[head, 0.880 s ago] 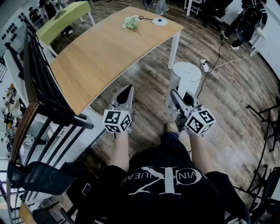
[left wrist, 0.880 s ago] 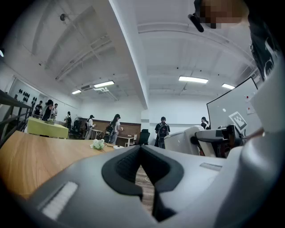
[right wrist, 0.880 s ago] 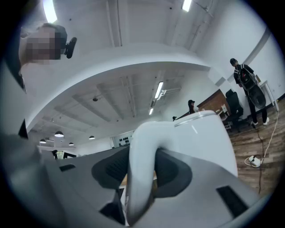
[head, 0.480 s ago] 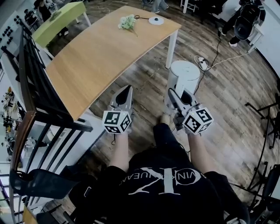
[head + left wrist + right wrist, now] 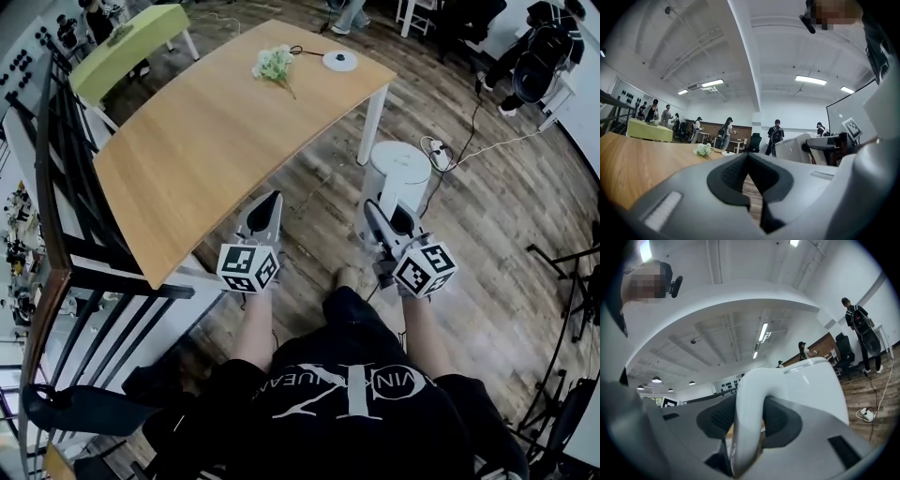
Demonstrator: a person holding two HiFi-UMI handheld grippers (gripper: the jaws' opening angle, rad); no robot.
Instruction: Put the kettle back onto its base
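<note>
Kettle (image 5: 398, 169): white, upright, carried in the air over the wood floor (image 5: 487, 234), just off the table's (image 5: 197, 131) near right side. Right gripper (image 5: 380, 211): jaws clamped on the kettle's handle (image 5: 747, 399), one pad on each side. Left gripper (image 5: 270, 199): jaws together, nothing between them, beside the table edge. Base (image 5: 339, 62): round, white, at the table's far end, next to the flowers (image 5: 275, 64), well apart from the kettle.

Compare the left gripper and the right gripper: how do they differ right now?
The right gripper is clamped on the handle of the white kettle; the left gripper holds nothing. The right gripper's jaws stand apart around that handle; the left gripper's jaws are together. Both are grey two-jaw grippers.
</note>
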